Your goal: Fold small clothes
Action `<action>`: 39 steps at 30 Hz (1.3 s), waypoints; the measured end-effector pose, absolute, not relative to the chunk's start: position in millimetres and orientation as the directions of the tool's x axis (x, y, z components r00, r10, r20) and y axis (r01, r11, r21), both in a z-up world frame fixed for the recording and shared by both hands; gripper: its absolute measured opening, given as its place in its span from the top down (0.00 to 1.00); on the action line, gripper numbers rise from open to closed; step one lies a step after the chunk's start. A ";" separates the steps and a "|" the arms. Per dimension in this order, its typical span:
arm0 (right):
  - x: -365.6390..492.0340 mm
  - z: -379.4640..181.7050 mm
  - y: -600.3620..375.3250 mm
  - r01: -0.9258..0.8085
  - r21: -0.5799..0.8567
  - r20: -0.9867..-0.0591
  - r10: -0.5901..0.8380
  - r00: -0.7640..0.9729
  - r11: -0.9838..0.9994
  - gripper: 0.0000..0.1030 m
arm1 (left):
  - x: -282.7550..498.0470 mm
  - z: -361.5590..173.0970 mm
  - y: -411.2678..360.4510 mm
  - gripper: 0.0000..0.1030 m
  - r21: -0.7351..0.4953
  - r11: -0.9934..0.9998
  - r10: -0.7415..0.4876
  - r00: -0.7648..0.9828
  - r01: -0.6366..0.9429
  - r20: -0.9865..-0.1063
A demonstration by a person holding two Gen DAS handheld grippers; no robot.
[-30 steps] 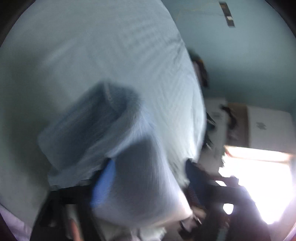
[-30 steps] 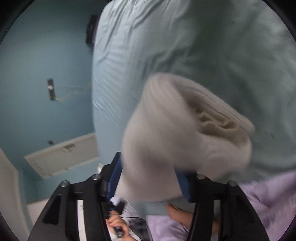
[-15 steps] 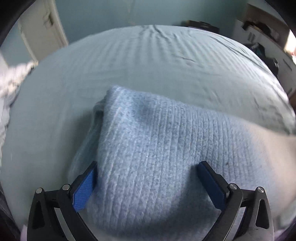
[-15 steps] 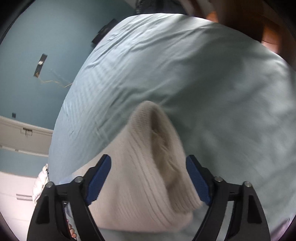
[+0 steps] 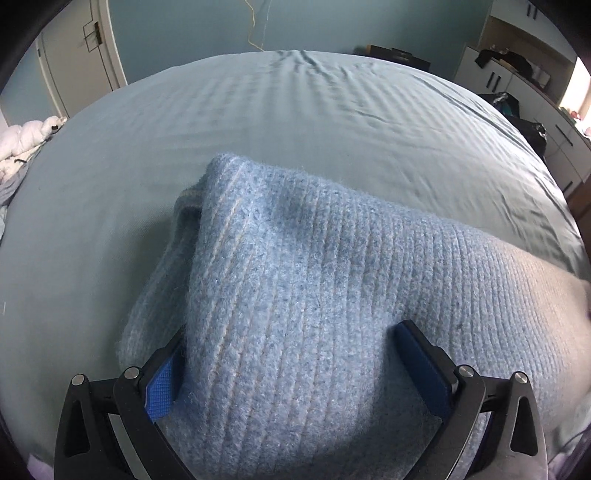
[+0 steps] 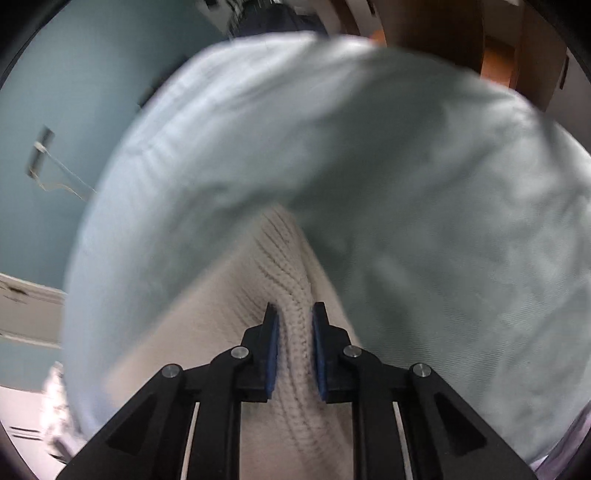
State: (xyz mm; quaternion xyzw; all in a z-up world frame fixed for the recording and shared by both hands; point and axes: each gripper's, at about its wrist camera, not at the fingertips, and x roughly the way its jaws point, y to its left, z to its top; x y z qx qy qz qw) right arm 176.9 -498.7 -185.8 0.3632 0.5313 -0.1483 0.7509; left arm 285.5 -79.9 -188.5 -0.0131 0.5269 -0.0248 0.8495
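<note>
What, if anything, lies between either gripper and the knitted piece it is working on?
Nothing visible does. The left gripper has its jaws wide apart, straddling the blue knit on the bed sheet. The right gripper is already pinched on a ridge of the cream knit, with bare sheet around it.

A bed [image 5: 295, 122] with a pale green sheet fills the space ahead of the tool. Beyond it stands a teal wall [image 5: 295, 22], with a cream door [image 5: 74, 55] to the far left and white cupboards [image 5: 517, 81] to the right, where bright daylight enters from a window [image 5: 580, 85].
</note>
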 end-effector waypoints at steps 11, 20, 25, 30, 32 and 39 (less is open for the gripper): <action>149.7 -81.0 -399.3 0.361 0.127 -0.836 -0.096 0.540 0.924 0.27 | 240.8 -138.9 -128.5 0.04 0.072 0.988 -0.023 0.588 0.138 -0.808; 160.9 -151.8 -328.3 0.078 0.085 -0.903 0.044 0.427 0.993 0.11 | 232.2 -184.6 -177.3 0.00 0.158 0.966 0.027 0.529 0.204 -0.848; 161.5 -132.3 -322.7 0.132 0.061 -0.894 -0.005 0.448 0.989 0.11 | 225.2 -168.5 -182.3 0.01 0.224 0.954 0.079 0.553 0.201 -0.829; 144.0 -108.2 -302.5 0.053 0.132 -0.833 0.082 0.548 0.990 0.11 | 204.5 -152.9 -215.4 0.00 0.148 0.923 -0.102 0.596 0.355 -0.796; 155.8 -141.2 -288.5 0.040 0.021 -0.912 0.003 0.410 0.999 0.10 | 207.2 -174.4 -231.2 0.00 0.223 0.900 -0.027 0.558 0.376 -0.829; 167.1 -160.5 -287.1 0.047 0.008 -0.932 -0.009 0.361 0.999 0.01 | 202.6 -193.6 -230.8 0.00 0.221 0.916 0.005 0.542 0.335 -0.841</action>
